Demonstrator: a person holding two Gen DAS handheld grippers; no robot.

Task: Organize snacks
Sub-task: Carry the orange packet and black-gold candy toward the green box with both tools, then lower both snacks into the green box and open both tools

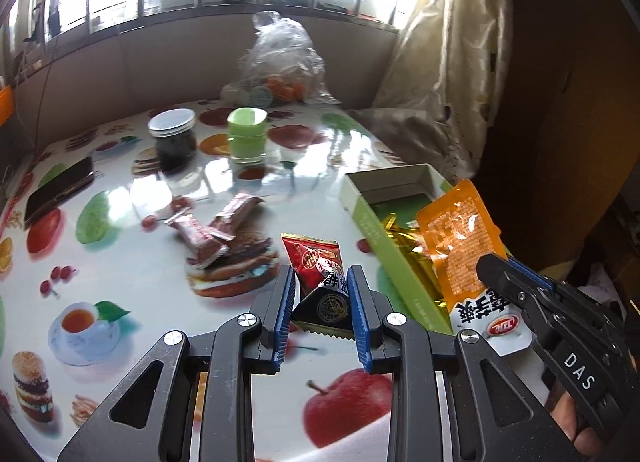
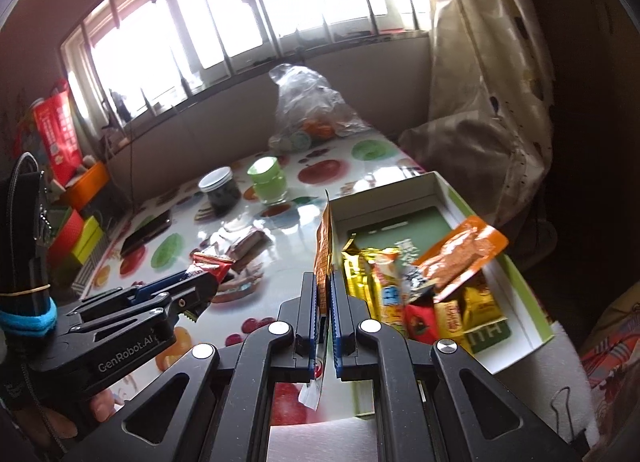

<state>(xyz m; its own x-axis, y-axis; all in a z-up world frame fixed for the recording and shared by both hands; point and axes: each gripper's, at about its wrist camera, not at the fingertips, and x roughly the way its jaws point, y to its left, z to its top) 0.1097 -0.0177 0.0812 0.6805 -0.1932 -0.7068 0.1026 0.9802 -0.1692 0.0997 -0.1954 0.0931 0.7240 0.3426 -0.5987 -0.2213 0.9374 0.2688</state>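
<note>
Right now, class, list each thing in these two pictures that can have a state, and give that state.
left gripper: shut on red-black snack packet
right gripper: shut on orange sachet
green box: open, partly filled with snacks
dark jar: lid on
green cup: upright
brown wafer packs: loose on table

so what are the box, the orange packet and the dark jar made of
Box: looks like thin cardboard, matte white inside, green outside, with folded walls.
Orange packet: glossy plastic film, likely; it shines and crinkles in the right gripper.
Dark jar: clear glass or plastic, hard to tell which, with a pale lid.
</note>
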